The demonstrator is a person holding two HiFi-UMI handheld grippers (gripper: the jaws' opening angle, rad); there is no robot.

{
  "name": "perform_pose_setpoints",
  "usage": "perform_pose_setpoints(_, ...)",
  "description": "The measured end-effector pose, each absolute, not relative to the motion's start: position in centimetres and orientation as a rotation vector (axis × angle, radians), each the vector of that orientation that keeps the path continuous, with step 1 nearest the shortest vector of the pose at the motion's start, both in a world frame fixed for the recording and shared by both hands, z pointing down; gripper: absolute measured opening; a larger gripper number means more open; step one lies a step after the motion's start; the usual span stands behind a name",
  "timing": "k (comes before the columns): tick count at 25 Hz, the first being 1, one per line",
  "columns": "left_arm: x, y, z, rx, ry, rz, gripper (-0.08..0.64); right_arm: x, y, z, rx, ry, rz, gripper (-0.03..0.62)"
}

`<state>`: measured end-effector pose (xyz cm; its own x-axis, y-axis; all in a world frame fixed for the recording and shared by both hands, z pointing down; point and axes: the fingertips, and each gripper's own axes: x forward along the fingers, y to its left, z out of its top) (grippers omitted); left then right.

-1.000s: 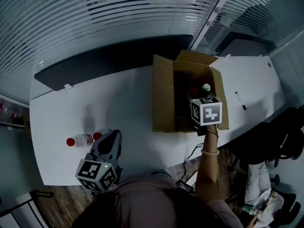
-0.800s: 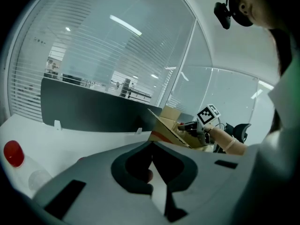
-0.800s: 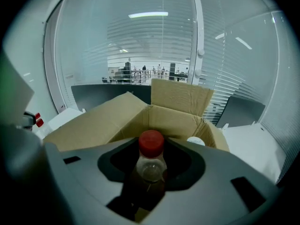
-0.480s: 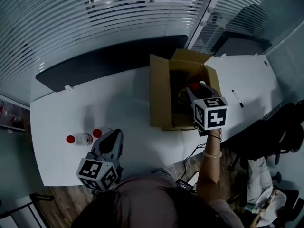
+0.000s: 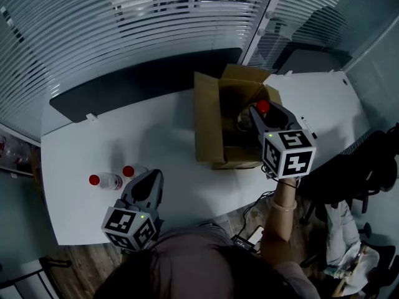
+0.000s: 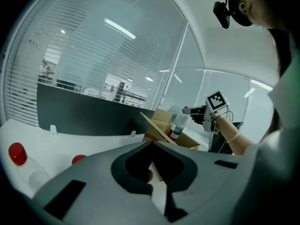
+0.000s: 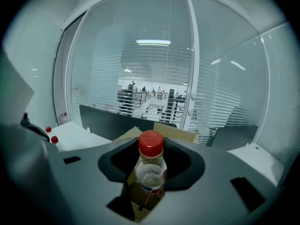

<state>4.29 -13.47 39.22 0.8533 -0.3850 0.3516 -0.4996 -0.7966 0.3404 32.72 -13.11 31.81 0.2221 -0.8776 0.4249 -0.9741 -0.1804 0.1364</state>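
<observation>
Right claw (image 5: 258, 109): closed on the neck of a red-capped bottle (image 7: 150, 170), gripped just under the cap. The bottle hangs upright over the open cardboard box (image 5: 209, 122), clear of its flaps. The box stands on the white bench (image 5: 163, 137), towards its right end.

Left claw (image 6: 152, 165): jaws together, nothing between them. It is low over the bench's near left part, just beside two more red-capped bottles (image 5: 107, 181) (image 5: 132, 170) lying there, well apart from the box.
</observation>
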Motion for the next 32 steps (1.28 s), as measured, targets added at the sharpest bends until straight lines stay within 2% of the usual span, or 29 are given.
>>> perform_pose_setpoints(11,5.1,-11.2,38.4,2.635,-0.587,0.357,0.009,29.6,-8.2,24.4,2.156,-1.814,0.172,0.173)
perform_pose_setpoints(32,4.7,-4.5,38.1,2.621,-0.660,0.344,0.009,22.3,1.1,21.1,1.981,-2.070,0.043,0.172)
